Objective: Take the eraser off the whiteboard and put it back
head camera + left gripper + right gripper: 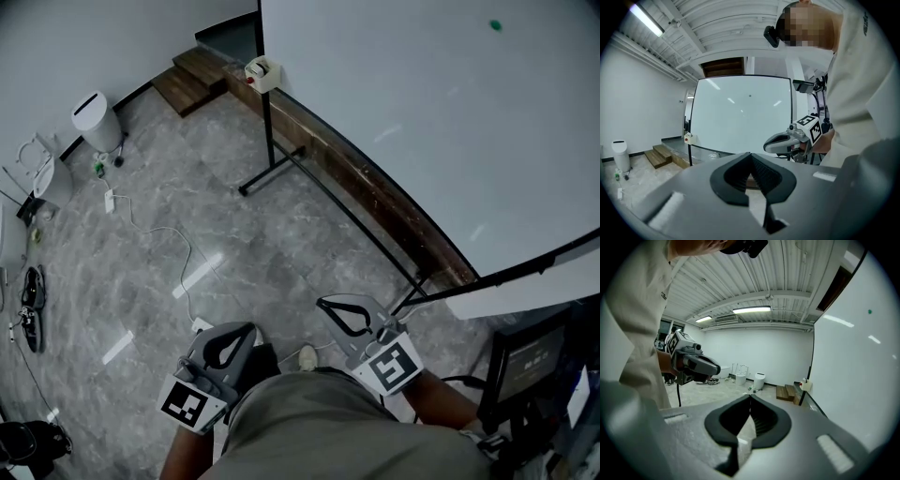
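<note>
Left claw: my left claw (750, 157) is closed, pads meeting at the tip, with nothing between them.
Right claw: my right claw (750, 399) is the same, closed on itself and carrying nothing.
Whiteboard: the whiteboard (422, 112) runs along my right, and its far end is well ahead of me.
Eraser: I take the small white-and-red block (262, 72) at the board's far lower corner to be the eraser. It is too small to be sure. It sits against the board edge, well apart from both claws.
Other mark: a green dot (494, 25) sits high on the board, and I cannot tell what it is.
Stage: the block on the board and two bare claws fit either an eraser waiting to be lifted or one already returned.
Handling note: in my judgement, I should keep the far corner in sight. The claws should stay clear of the board face, and my feet clear of the stand foot (272, 173) on the floor (234, 244).
</note>
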The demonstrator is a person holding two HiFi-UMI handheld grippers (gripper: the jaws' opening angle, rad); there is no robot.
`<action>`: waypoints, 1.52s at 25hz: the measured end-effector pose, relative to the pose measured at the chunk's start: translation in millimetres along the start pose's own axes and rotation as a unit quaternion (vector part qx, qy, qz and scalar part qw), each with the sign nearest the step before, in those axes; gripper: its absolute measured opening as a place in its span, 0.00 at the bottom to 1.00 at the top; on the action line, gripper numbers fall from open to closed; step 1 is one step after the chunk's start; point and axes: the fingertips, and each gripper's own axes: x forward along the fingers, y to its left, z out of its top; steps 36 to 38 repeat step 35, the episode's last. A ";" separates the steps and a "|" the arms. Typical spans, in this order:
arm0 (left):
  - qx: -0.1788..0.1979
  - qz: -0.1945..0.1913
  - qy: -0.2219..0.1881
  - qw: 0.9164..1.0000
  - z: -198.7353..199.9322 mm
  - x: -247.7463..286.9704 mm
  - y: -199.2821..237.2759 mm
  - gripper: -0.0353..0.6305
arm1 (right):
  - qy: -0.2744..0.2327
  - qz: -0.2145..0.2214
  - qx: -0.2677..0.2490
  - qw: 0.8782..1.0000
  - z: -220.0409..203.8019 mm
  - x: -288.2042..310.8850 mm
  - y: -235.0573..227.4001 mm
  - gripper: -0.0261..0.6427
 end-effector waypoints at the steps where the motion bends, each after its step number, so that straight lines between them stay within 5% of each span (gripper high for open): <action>1: 0.003 -0.001 0.001 1.000 -0.4 -1.1 -2.1 0.06 | -0.002 -0.002 0.000 1.000 0.4 -2.3 1.0 0.04; 20: 0.027 -0.055 -0.009 0.998 13.0 -41.7 44.5 0.06 | 0.000 -0.040 -0.012 0.999 48.4 37.4 36.5 0.04; 38: 0.021 -0.078 -0.002 0.997 9.2 -30.9 39.5 0.06 | 0.013 -0.048 -0.012 0.999 43.6 35.4 29.9 0.04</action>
